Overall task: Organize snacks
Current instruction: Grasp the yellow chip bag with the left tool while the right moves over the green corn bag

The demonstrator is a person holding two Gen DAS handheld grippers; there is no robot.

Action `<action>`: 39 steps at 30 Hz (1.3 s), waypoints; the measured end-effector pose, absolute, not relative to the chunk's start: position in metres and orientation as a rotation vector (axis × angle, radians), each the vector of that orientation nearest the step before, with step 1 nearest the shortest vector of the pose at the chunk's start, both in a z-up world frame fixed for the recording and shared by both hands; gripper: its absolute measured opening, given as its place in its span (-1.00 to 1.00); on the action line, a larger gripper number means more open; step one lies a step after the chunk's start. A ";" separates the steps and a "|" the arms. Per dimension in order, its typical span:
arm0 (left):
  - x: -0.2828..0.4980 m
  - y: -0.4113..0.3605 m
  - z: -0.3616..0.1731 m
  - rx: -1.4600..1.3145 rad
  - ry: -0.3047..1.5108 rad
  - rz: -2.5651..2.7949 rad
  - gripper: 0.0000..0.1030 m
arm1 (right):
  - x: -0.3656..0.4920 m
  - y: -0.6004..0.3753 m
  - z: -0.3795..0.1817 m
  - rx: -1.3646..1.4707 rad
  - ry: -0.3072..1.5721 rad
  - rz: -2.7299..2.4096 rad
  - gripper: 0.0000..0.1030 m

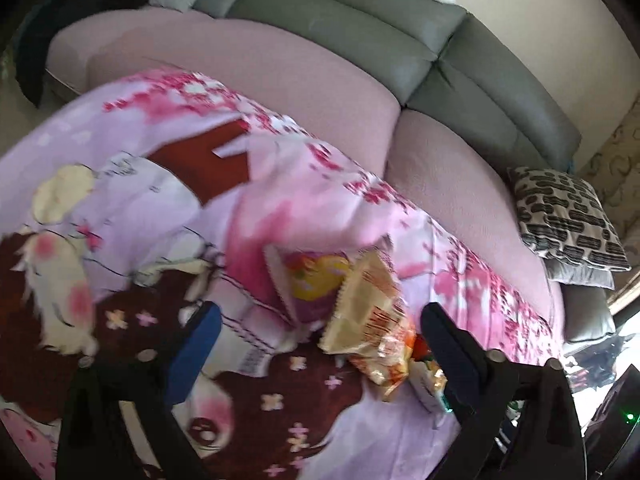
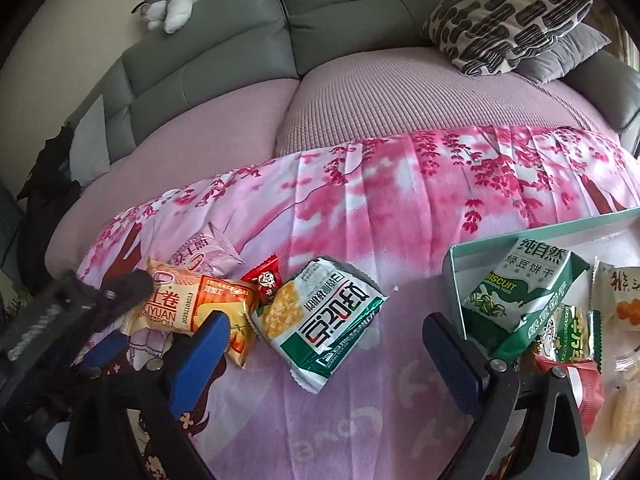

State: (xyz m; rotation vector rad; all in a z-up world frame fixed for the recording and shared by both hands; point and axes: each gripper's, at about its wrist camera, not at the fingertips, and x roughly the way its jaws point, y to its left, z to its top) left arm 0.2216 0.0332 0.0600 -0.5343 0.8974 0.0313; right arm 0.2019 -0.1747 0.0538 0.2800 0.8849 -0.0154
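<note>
On the sofa's front edge, a pink floral blanket (image 2: 360,200) is lying spread over the mauve seat cushions (image 2: 400,96), and the snacks are resting on it. Toward the blanket's left end, a pale pink packet (image 2: 208,256) is lying just behind an orange roll-cake packet (image 2: 188,300), and the left tongs (image 1: 320,340) are hovering over that packet with the jaws standing wide apart and nothing pressed between them; one black finger (image 2: 128,284) of them is showing in the right wrist view, touching or just above the packet's left end, which I cannot tell. Just right of the orange packet, a small red candy wrapper (image 2: 262,280) is sitting, its lower end running under a green-and-white cracker packet (image 2: 324,320) whose corner overlaps it. The right tongs (image 2: 324,344) are hanging above that cracker packet, the jaws gaping wide on either side of it and gripping nothing. At the blanket's right end, a teal-rimmed tray (image 2: 454,280) is holding a green biscuit packet (image 2: 520,292) leaning on its wall, with further packets behind it.
</note>
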 end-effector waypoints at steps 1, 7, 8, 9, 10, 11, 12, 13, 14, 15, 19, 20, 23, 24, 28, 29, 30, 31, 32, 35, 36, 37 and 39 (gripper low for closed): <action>0.223 0.031 0.058 -0.539 0.905 0.024 0.48 | 0.202 -0.176 0.053 0.281 0.885 -0.015 0.91; 0.229 0.019 0.052 -0.587 0.914 -0.053 0.31 | 0.203 -0.176 0.051 0.284 0.891 -0.004 0.91; 0.229 0.017 0.051 -0.585 0.916 -0.059 0.26 | 0.203 -0.176 0.051 0.284 0.892 -0.001 0.90; 0.230 0.014 0.050 -0.580 0.922 -0.063 0.06 | 0.203 -0.176 0.050 0.285 0.892 0.000 0.88; 0.231 0.013 0.049 -0.575 0.929 -0.057 -0.10 | 0.203 -0.176 0.050 0.288 0.891 0.000 0.84; 0.231 0.012 0.048 -0.570 0.934 -0.048 -0.12 | 0.204 -0.176 0.050 0.290 0.892 0.000 0.82; 0.230 0.013 0.047 -0.573 0.932 -0.048 -0.18 | 0.204 -0.177 0.049 0.293 0.893 0.000 0.82; 0.229 0.014 0.046 -0.584 0.930 -0.051 -0.21 | 0.204 -0.177 0.049 0.295 0.894 -0.001 0.81; 0.228 0.017 0.046 -0.598 0.926 -0.048 -0.23 | 0.204 -0.178 0.048 0.296 0.896 -0.002 0.81; 0.226 0.018 0.047 -0.606 0.922 -0.043 -0.29 | 0.204 -0.177 0.048 0.295 0.898 0.001 0.80; 0.217 0.021 0.049 -0.635 0.918 -0.025 -0.34 | 0.205 -0.172 0.045 0.279 0.901 0.020 0.77; 0.214 0.023 0.050 -0.642 0.916 -0.017 -0.35 | 0.205 -0.171 0.044 0.277 0.903 0.022 0.77; 0.206 0.033 0.049 -0.680 0.912 0.016 -0.35 | 0.206 -0.171 0.039 0.278 0.915 0.018 0.77; 0.203 0.037 0.048 -0.693 0.910 0.027 -0.35 | 0.206 -0.170 0.039 0.271 0.908 0.013 0.77; 0.192 0.048 0.047 -0.727 0.903 0.064 -0.35 | 0.208 -0.166 0.036 0.240 0.893 0.003 0.77; 0.190 0.051 0.047 -0.738 0.901 0.072 -0.35 | 0.209 -0.165 0.036 0.231 0.890 0.000 0.77; 0.189 0.052 0.047 -0.743 0.900 0.078 -0.35 | 0.210 -0.163 0.035 0.220 0.885 -0.004 0.77; 0.189 0.053 0.047 -0.745 0.899 0.084 -0.35 | 0.211 -0.162 0.034 0.207 0.879 -0.012 0.77; 0.188 0.053 0.047 -0.744 0.901 0.086 -0.35 | 0.212 -0.161 0.034 0.199 0.875 -0.018 0.77; 0.188 0.053 0.047 -0.747 0.900 0.088 -0.35 | 0.215 -0.157 0.032 0.167 0.869 -0.032 0.66; 0.188 0.054 0.047 -0.744 0.901 0.086 -0.35 | 0.215 -0.156 0.032 0.164 0.867 -0.029 0.60; 0.188 0.054 0.046 -0.742 0.902 0.087 -0.35 | 0.215 -0.155 0.033 0.165 0.866 -0.023 0.55; 0.188 0.054 0.046 -0.740 0.905 0.089 -0.35 | 0.214 -0.156 0.033 0.165 0.869 -0.025 0.52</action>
